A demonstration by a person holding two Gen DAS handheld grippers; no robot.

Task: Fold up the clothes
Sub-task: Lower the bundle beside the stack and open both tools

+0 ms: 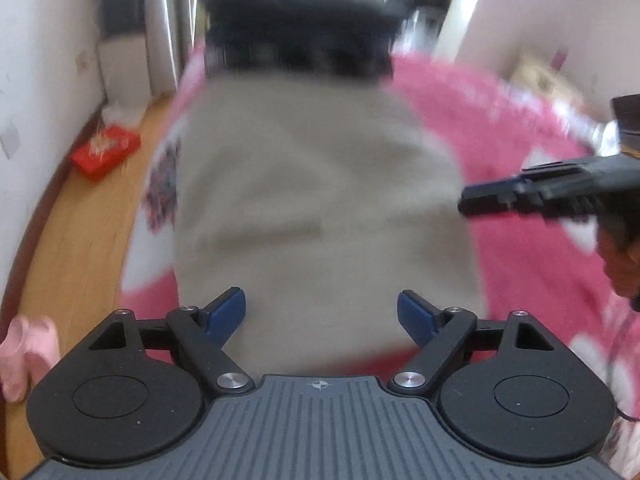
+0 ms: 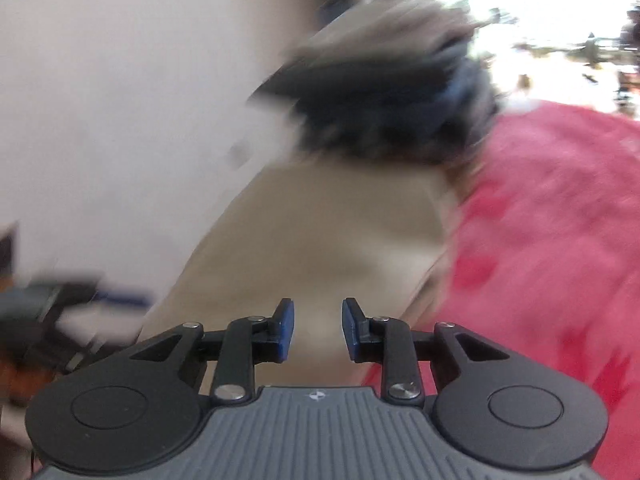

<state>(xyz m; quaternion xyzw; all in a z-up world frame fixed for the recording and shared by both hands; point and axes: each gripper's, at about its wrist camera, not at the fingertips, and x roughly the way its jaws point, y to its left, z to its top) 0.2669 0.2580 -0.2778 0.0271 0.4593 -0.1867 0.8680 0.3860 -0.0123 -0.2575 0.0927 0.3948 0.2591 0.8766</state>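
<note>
Plain beige soft-fabric garment (image 1: 320,200), spread flat in a rough rectangle on pink bed cover, shallow creases across middle, near edge running just under camera. Seen again from right side (image 2: 320,232), narrower and slanting, right edge against pink cover. Heap of dark black-and-grey crumpled clothes (image 1: 298,32) piled at far end of beige piece, touching or overlapping its far edge; can't separate single items, heavy blur. Same dark heap (image 2: 384,92) beyond beige fabric.
</note>
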